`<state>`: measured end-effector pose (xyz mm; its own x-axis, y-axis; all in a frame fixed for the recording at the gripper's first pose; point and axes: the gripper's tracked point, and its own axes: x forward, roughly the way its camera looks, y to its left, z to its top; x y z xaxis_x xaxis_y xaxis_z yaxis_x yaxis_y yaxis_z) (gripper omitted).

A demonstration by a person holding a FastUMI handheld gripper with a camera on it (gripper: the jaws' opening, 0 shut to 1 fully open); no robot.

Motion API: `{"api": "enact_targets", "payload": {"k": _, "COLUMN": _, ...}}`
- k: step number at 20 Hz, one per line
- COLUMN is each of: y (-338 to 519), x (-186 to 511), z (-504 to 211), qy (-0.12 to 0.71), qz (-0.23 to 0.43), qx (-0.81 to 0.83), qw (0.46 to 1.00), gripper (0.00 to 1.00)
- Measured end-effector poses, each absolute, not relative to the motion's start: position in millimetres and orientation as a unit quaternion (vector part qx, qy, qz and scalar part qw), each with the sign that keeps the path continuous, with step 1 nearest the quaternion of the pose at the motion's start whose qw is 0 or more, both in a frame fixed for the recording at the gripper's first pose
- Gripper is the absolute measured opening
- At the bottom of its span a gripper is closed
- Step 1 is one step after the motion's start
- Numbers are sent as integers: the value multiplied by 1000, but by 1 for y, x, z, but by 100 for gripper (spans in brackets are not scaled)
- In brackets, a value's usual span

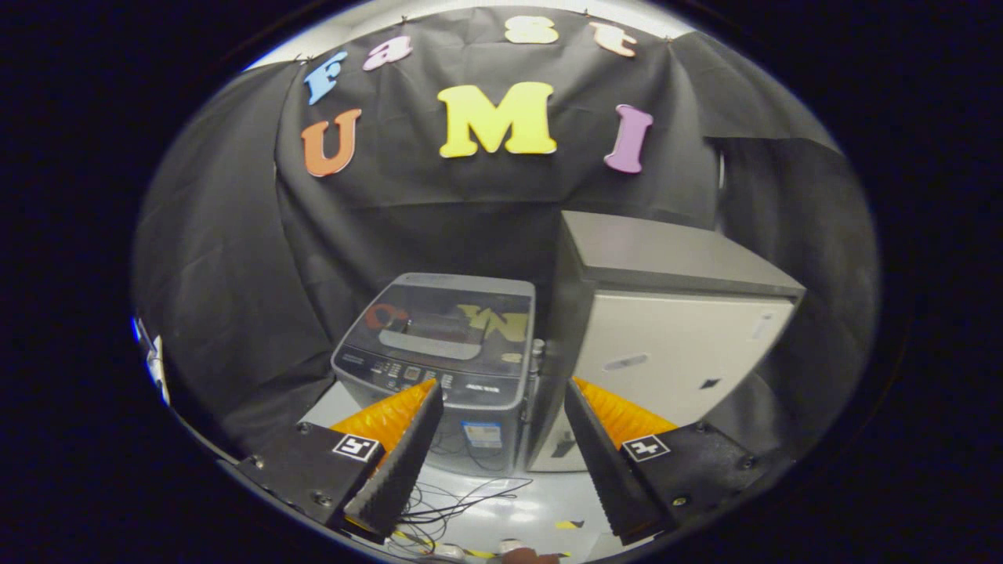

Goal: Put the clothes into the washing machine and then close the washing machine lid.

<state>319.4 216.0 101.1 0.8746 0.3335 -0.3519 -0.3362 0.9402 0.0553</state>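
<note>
Gripper view: tool (501, 407) wide open, empty; one washing machine (439, 352) ahead, lid down; one cabinet (674, 329) beside.

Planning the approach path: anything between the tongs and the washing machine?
Nothing visible. The tongs are open and empty, and the washing machine stands just beyond them with its lid down. The grey cabinet stands beside the machine, not in front. Loose cables lie on the floor below.

The washing machine (439, 345), its glossy lid mirroring the wall and hiding the drum, has control-panel markings too small to read, its lower front partly screened by the parted fingers of the claw (501, 407), at centre frame.
</note>
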Motion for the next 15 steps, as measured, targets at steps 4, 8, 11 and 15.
{"api": "enact_targets", "payload": {"k": 4, "y": 160, "x": 286, "z": 105, "qy": 153, "qz": 135, "qx": 12, "qw": 979, "gripper": 97}}
{"api": "enact_targets", "payload": {"k": 8, "y": 131, "x": 252, "z": 119, "qy": 109, "qz": 130, "qx": 8, "qw": 985, "gripper": 98}}
{"api": "enact_targets", "payload": {"k": 11, "y": 116, "x": 233, "z": 130, "qy": 85, "qz": 128, "qx": -2, "qw": 988, "gripper": 98}}
{"api": "enact_targets", "payload": {"k": 15, "y": 101, "x": 218, "z": 136, "qy": 71, "qz": 129, "qx": -16, "qw": 989, "gripper": 98}}
